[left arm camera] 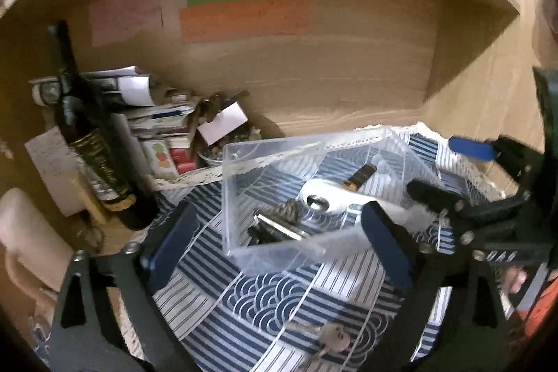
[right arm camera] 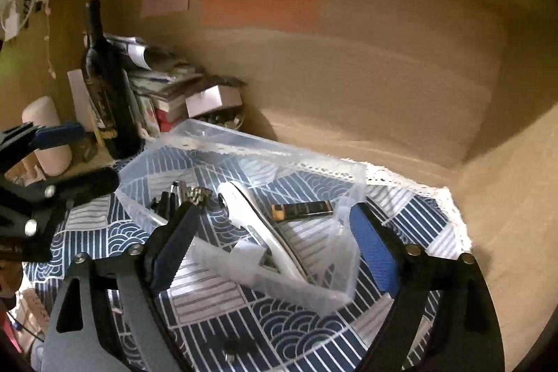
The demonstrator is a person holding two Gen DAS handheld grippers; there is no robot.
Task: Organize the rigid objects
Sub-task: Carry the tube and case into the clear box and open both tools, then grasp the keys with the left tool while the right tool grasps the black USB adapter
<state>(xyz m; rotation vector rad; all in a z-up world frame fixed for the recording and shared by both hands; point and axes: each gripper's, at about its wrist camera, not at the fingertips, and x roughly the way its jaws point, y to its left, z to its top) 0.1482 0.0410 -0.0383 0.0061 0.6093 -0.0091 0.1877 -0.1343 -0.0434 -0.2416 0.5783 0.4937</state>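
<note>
Wooden shelf walls close in this nook, with coloured paper notes [left arm camera: 244, 13] stuck to the back panel and a blue-and-white patterned cloth [left arm camera: 279, 302] spread over the desk. On that cloth sits a clear plastic box [left arm camera: 244, 162], its walls see-through and thin, already holding a white bottle opener [right arm camera: 251, 218], a small dark stick with a gold end [right arm camera: 303, 209] and some dark metal bits [left arm camera: 275, 225] in one corner. The left gripper [left arm camera: 279, 232] hangs just short of the box's near wall, jaws spread wide and holding nothing; the right gripper [right arm camera: 275, 243] is also wide open and empty, its fingers straddling the box's near corner. A bunch of keys [left arm camera: 331, 340] lies loose on the cloth, close under the left gripper and outside the box, so that looks like the next piece to gather. To do it well, I'd come down low over the keys, pinch the flat heads squarely, and keep the other gripper steadying the light box so it doesn't skid. A dark wine bottle [left arm camera: 94, 159] stands off to the left beside stacked papers [left arm camera: 139, 100].
</note>
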